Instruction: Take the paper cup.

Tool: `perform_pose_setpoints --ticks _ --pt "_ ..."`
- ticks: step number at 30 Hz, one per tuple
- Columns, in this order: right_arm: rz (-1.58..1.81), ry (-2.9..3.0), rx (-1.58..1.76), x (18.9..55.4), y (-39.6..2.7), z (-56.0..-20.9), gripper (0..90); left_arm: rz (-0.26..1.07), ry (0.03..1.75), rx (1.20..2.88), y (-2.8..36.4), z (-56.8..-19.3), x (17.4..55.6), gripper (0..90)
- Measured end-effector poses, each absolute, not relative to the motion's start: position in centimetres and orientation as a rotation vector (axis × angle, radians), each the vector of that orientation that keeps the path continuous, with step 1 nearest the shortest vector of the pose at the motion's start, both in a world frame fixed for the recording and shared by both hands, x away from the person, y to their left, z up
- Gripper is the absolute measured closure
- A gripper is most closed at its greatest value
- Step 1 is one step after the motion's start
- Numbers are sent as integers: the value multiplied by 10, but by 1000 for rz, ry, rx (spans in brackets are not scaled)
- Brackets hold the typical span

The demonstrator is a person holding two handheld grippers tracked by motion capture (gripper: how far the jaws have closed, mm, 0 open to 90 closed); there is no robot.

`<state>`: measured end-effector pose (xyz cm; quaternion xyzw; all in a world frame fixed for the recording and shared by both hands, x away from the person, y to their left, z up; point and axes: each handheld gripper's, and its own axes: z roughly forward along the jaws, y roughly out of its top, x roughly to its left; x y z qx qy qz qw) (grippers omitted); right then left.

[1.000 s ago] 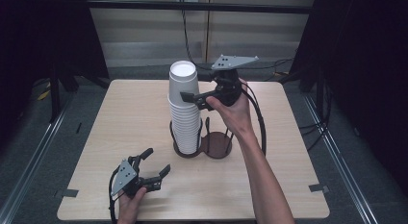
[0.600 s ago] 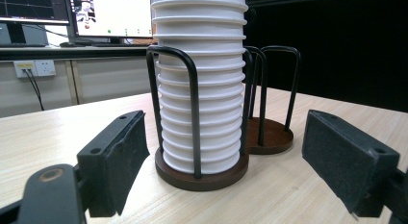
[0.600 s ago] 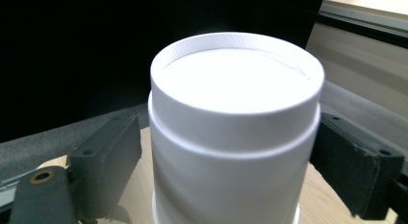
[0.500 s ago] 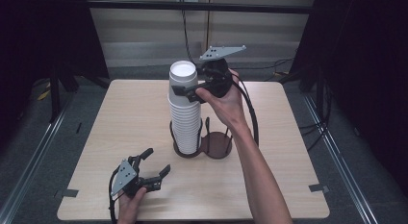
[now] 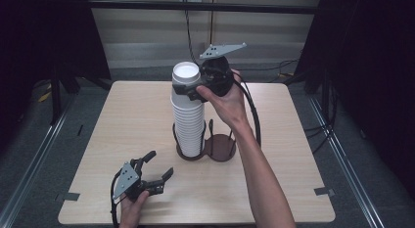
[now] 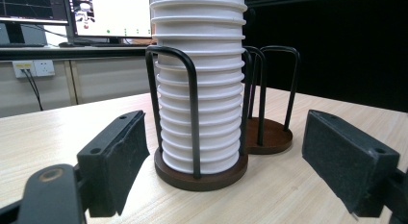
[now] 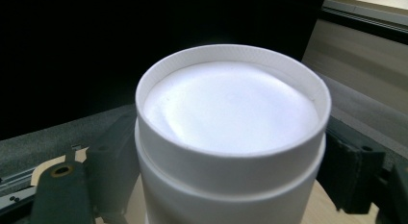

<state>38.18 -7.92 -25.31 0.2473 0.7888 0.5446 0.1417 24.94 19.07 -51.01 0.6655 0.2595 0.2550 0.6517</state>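
Cups [image 5: 188, 115], a tall white stack of them, stand mouth-down in the left ring of a dark wire holder [image 5: 205, 148] at the middle of the bench [image 5: 122, 120]. The stack's long axis runs straight up, and the closed bottom of the top cup [image 7: 231, 106] faces the ceiling. And here is the change: a second ago the right gripper [image 5: 188, 88] hung off to the right of the stack at about the same height; now it has slid in, and its jaws stand either side of the top cup, just below the rim. In the right gripper view the two black jaws flank the cup's wall closely, but I cannot quite tell whether the pads press it or only sit beside it. To my eye that means the pick of the top cup is about to start, with a straight upward pull along the stack's axis as the likely way off. Low at the near edge of the bench, the left gripper [image 5: 155, 175] has not stirred: jaws spread, nothing between them, pointed toward the holder's base. The holder's second ring, to the right, is bare.
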Motion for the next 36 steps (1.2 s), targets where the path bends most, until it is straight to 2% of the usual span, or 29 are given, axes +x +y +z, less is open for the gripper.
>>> perform_pose_setpoints --ticks 36 --pt "1749 2107 674 373 -87 -225 212 576 588 1512 191 -510 249 160"
